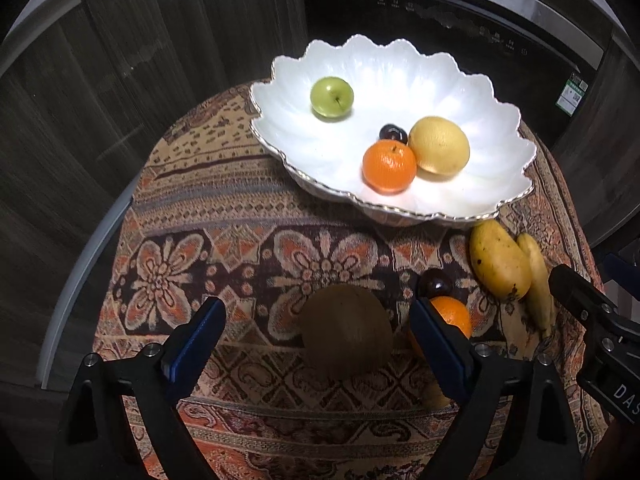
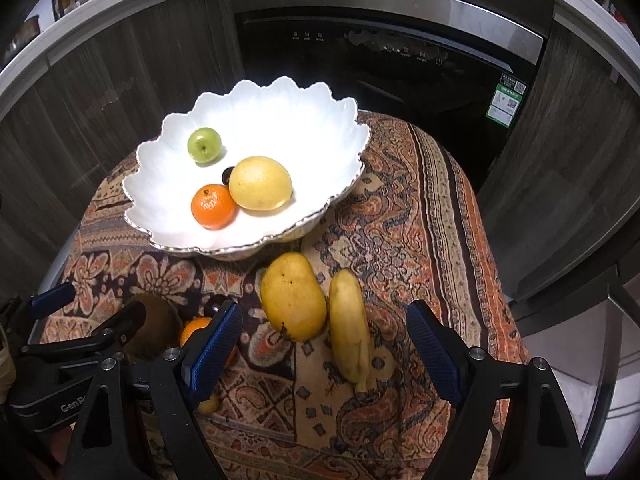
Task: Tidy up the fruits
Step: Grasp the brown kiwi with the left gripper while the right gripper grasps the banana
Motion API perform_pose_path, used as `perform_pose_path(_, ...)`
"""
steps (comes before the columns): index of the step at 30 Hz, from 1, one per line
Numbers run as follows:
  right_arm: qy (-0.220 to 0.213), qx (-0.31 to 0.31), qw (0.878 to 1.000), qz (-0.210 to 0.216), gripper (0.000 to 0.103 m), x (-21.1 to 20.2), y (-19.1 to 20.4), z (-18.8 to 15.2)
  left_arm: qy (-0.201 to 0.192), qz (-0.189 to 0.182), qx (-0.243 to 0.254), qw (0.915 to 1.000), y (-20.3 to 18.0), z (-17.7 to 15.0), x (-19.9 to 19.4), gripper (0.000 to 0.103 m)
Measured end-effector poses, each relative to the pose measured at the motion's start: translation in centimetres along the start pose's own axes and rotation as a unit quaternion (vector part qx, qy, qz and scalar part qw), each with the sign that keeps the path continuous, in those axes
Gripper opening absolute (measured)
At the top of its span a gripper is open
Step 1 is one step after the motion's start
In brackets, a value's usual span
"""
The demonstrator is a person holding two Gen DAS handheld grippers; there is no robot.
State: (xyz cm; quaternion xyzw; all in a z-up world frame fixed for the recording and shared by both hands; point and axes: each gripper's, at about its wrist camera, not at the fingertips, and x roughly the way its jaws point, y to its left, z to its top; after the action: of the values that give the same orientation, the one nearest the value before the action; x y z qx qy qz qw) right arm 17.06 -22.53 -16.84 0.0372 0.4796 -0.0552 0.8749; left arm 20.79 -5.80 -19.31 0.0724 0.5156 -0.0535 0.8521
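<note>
Below, left claw (image 1: 316, 344) spread wide, blue ribbed pads on black plastic arms, nothing pinched. Between those pads, toward 12 o'clock: fuzzy brown kiwi (image 1: 347, 330), oval, resting on the table's woven paisley cloth (image 1: 192, 240). At 2 o'clock of the kiwi, partly hidden by the pad: a glossy orange (image 1: 452, 314), and just beyond it a small dark plum (image 1: 434, 282).

Right claw (image 2: 324, 348) likewise spread, gripping nothing. Between its pads: smooth yellow mango (image 2: 294, 296), speckled dark, and just beside it at 3 o'clock a slimmer, duller yellow mango (image 2: 350, 336), lying lengthwise.

Farther out at 12 o'clock: white scalloped bowl (image 1: 500, 152), pearly ribbed inside, metallic rim. Inside: shiny green apple (image 1: 332, 98) alone at 10 o'clock; dimpled tangerine (image 1: 389, 166), pebbled yellow citrus fruit (image 1: 439, 145) and a dark plum (image 1: 393, 133) clustered, touching, near the middle.

Beyond the table: dark wood-grain cabinet fronts (image 1: 132, 52) and a black glass appliance door (image 2: 384, 72) with a steel trim.
</note>
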Motion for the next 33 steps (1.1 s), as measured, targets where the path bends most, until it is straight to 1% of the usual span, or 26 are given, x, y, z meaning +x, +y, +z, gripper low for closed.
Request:
perform_pose_path(1,0.001,0.0,1.0,-0.001,0.085,0.1,0.0,-0.1,0.002,-0.002,-0.001,1.0,0.0,-0.1,0.2,0.09)
perform_pose_path(5,0.008,-0.001,1.0,-0.002,0.085,0.7,0.0,-0.6,0.011,-0.006,-0.001,0.9999,-0.1,-0.4,1.1,0.089)
perform_pose_path(7,0.011,-0.001,1.0,-0.002,0.085,0.9,0.0,-0.8,0.015,-0.006,-0.001,0.9999,-0.2,-0.6,1.5,0.086)
perform_pose_path(12,0.017,-0.001,1.0,-0.003,0.085,1.5,0.1,-1.1,0.026,-0.015,-0.004,0.9996,-0.2,-0.7,2.4,0.083)
perform_pose_path(17,0.02,-0.001,1.0,-0.005,0.085,1.8,0.0,-1.2,0.036,-0.023,-0.001,0.9991,-0.5,-0.8,3.2,0.077)
perform_pose_path(19,0.022,-0.001,1.0,-0.006,0.085,1.9,-0.1,-1.3,0.042,-0.029,0.0,0.9987,-0.6,-0.8,3.7,0.068)
perform_pose_path(22,0.026,-0.001,1.0,-0.007,0.085,2.2,-0.1,-1.5,0.051,-0.039,0.001,0.9979,-0.7,-0.8,4.2,0.059)
perform_pose_path(30,0.027,-0.003,1.0,-0.013,0.085,2.2,-0.5,-1.7,0.055,-0.036,0.009,0.9978,-0.8,-0.7,4.1,0.058)
perform_pose_path(33,0.028,-0.001,1.0,-0.011,0.085,2.1,-0.8,-1.9,0.061,-0.024,-0.001,0.9979,-1.0,-1.1,3.6,0.058)
